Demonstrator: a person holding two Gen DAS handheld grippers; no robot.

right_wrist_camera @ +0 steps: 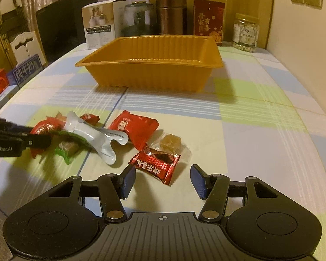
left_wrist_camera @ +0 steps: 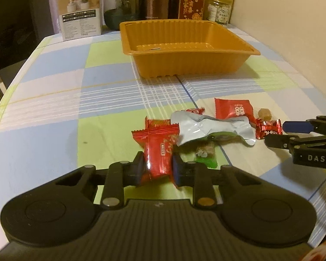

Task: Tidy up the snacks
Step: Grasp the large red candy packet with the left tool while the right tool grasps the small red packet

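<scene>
An orange plastic tray [left_wrist_camera: 195, 64] [right_wrist_camera: 154, 76] stands on the checked tablecloth beyond a pile of snacks. My left gripper [left_wrist_camera: 157, 163] is shut on a red snack packet [left_wrist_camera: 157, 152], also seen in the right wrist view [right_wrist_camera: 43, 128]. Beside it lie a silver-white pouch [left_wrist_camera: 213, 128] [right_wrist_camera: 93, 134], a green-wrapped candy [left_wrist_camera: 206, 154] [right_wrist_camera: 65, 150] and a flat red packet [left_wrist_camera: 233, 109] [right_wrist_camera: 134, 128]. My right gripper [right_wrist_camera: 162, 179] is open, just short of a small shiny red candy [right_wrist_camera: 156, 163] [left_wrist_camera: 268, 129]. A clear-wrapped amber candy [right_wrist_camera: 171, 142] [left_wrist_camera: 264, 113] lies behind it.
At the table's back stand a white box [left_wrist_camera: 81, 10] [right_wrist_camera: 101, 24], a glass jar [left_wrist_camera: 121, 6], a brown canister [right_wrist_camera: 171, 14], a red packet [right_wrist_camera: 208, 19] and a jar of white sweets [right_wrist_camera: 245, 32]. A wall runs along the right. A dark chair [left_wrist_camera: 17, 26] stands at the left.
</scene>
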